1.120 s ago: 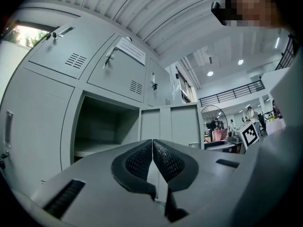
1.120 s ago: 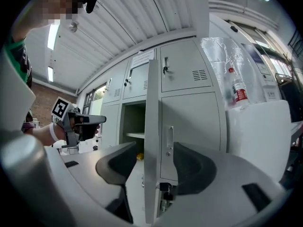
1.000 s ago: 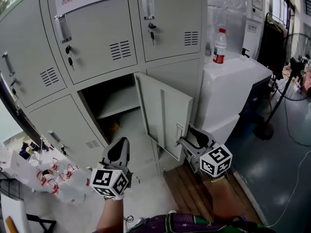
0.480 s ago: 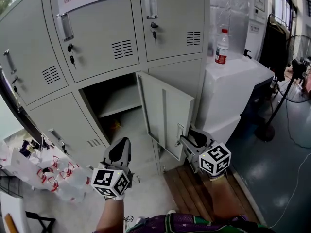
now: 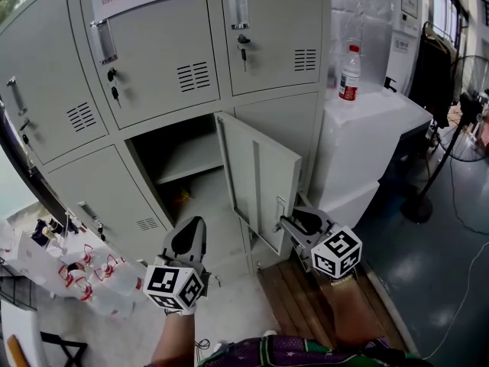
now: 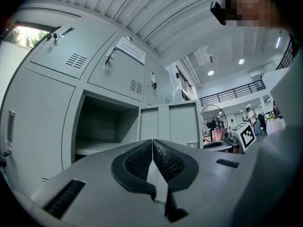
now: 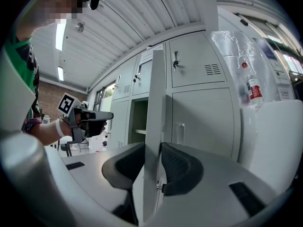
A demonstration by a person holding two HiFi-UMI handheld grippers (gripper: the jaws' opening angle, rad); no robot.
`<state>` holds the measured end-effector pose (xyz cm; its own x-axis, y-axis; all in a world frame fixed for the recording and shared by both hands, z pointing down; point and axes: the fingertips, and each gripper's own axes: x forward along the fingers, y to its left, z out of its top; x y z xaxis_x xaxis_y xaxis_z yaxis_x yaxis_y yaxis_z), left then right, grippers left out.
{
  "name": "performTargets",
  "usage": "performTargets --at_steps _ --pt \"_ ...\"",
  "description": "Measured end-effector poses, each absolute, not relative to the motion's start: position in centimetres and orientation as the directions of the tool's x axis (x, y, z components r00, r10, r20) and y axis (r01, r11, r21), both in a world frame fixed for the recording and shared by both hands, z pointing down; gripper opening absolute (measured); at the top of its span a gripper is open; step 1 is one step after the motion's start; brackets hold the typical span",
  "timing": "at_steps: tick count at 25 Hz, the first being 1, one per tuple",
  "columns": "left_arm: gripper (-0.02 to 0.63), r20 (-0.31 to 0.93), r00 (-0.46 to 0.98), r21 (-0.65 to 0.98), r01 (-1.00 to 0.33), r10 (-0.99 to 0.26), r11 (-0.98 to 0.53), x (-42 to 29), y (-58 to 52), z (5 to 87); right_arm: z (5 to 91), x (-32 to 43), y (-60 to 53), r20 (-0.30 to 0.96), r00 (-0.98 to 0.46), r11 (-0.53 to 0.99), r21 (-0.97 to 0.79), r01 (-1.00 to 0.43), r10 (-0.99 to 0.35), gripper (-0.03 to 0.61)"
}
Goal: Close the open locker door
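Note:
The open locker door (image 5: 260,182) is grey and stands swung out from the lower middle compartment (image 5: 176,163), which has a shelf inside. My right gripper (image 5: 284,222) is at the door's free edge near its bottom. In the right gripper view the door edge (image 7: 155,103) runs up between the two dark pads of my right gripper (image 7: 152,167), and the jaws are closing on it, both pads touching its faces. My left gripper (image 5: 189,239) hangs in front of the open compartment, apart from the door. Its jaws are shut with nothing between them (image 6: 152,150).
A white cabinet (image 5: 367,136) with a red-capped bottle (image 5: 349,73) on top stands right of the lockers, close behind the door. A standing fan (image 5: 462,82) and cable are farther right. Plastic bags and bottles (image 5: 76,274) lie on the floor at left.
The right gripper's jaws have narrowed onto the door's edge and the gripper has shifted slightly left. The left gripper has stayed in place.

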<state>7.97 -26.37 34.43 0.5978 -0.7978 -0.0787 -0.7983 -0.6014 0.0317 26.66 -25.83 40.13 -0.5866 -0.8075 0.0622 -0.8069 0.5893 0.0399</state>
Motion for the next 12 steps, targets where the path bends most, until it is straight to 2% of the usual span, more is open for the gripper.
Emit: performTargets --at_steps 12 --pt "0.023 -0.081 0.587 0.050 -0.805 -0.805 -0.592 7.2 -25.9 34.6 40.1 23.9 -24.7 0.065 -0.692 0.695 0.039 -0.718 -0.719 0.135"
